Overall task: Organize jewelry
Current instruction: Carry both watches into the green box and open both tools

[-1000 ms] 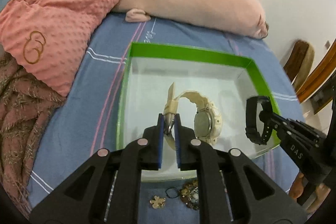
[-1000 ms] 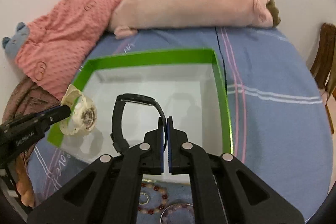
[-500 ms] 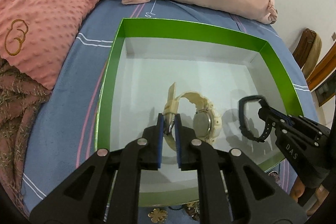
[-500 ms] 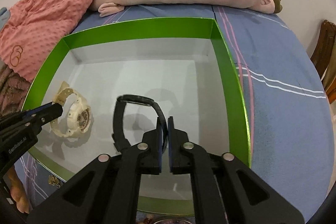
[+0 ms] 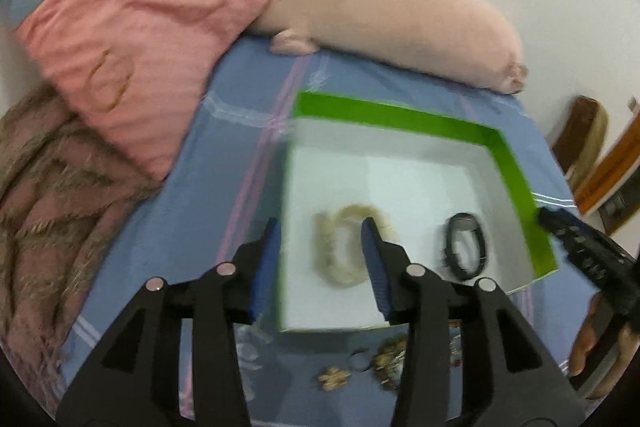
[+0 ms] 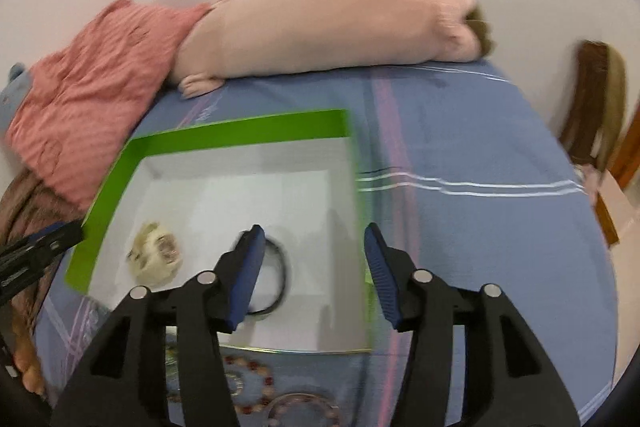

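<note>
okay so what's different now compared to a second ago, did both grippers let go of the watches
Yes. The left gripper released the cream plastic watch and the right gripper released the black band watch; both now lie on the white floor of the green-walled box. Both grippers have opened wide and pulled back toward the near edge. The box, the blue striped bedsheet and the loose jewelry in front are unchanged.

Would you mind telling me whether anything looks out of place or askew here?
Nothing looks damaged or spilled. The cream watch and black watch lie in the green-rimmed box; some beaded bracelets remain on the blue sheet outside it.
</note>
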Action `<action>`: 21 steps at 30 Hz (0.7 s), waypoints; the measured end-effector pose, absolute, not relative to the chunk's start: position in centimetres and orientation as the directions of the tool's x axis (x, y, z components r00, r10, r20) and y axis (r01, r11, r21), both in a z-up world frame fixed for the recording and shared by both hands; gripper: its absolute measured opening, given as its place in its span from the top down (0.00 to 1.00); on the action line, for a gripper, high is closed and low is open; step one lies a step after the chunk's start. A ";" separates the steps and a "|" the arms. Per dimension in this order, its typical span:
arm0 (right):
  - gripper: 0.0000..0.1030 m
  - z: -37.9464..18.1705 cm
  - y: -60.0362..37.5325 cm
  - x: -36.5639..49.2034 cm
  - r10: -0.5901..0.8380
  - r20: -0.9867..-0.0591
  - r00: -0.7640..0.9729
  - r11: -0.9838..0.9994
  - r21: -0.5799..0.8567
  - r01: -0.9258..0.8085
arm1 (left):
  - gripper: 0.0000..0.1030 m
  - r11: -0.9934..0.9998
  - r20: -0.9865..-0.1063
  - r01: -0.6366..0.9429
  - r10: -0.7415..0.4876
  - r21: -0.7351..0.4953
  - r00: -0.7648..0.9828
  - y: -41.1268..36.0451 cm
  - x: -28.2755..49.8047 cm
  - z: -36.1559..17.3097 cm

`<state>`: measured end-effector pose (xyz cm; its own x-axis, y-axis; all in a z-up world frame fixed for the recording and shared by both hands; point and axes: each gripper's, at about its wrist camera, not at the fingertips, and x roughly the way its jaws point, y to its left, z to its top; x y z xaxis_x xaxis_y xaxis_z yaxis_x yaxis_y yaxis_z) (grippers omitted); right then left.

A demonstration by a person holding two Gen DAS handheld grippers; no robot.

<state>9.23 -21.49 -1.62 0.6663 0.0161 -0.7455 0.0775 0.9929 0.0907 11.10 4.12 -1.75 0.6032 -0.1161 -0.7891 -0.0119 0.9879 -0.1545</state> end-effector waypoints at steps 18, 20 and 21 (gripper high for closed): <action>0.49 -3.0 -21.6 9.4 0.033 -0.790 0.613 0.990 0.112 0.091 | 0.50 0.958 -0.789 0.018 -0.246 -0.287 0.563 5.7 9.7 -1.6; 0.49 -2.8 -21.9 9.3 0.037 -0.786 0.617 0.989 0.117 0.090 | 0.49 0.957 -0.760 0.063 -0.265 -0.284 0.594 5.3 8.8 -0.4; 0.49 -2.7 -21.8 9.2 0.038 -0.785 0.618 0.990 0.115 0.085 | 0.49 0.957 -0.751 0.088 -0.272 -0.277 0.601 5.0 8.5 0.1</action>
